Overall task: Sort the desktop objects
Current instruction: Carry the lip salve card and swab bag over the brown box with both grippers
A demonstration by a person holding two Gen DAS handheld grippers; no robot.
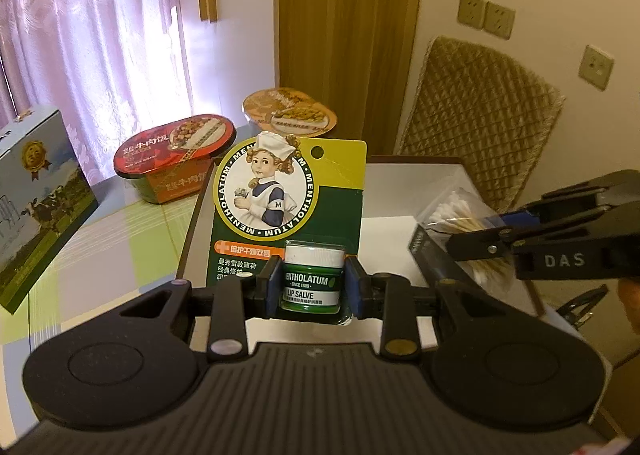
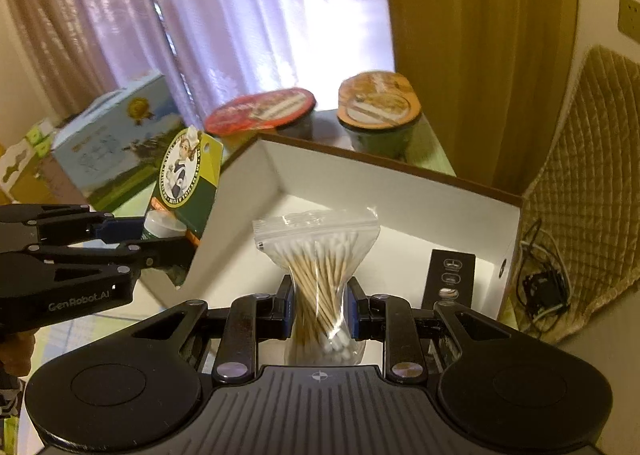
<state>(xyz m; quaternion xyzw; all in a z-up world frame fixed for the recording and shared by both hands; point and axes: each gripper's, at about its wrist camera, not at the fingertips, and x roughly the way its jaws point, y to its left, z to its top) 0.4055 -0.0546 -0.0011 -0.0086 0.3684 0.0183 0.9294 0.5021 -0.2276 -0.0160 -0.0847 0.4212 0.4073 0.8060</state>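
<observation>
My left gripper (image 1: 313, 282) is shut on a green Mentholatum lip salve jar (image 1: 313, 275) sealed to its yellow and green card (image 1: 288, 191), held upright above the white open box (image 1: 404, 191). In the right wrist view the same card (image 2: 188, 179) hangs at the left, just outside the box's left wall (image 2: 236, 207). My right gripper (image 2: 318, 309) is shut on a clear bag of cotton swabs (image 2: 318, 255), squeezed at its middle, over the box's inside. From the left wrist view that swab bag (image 1: 460, 215) shows at the right.
A black slim carton (image 2: 450, 279) lies inside the box at the right. Two instant meal bowls, red (image 1: 176, 155) and orange (image 1: 290, 111), stand behind the box. A blue milk carton box (image 1: 36, 199) sits left. A quilted chair (image 1: 480, 127) and cables (image 2: 540, 287) are at the right.
</observation>
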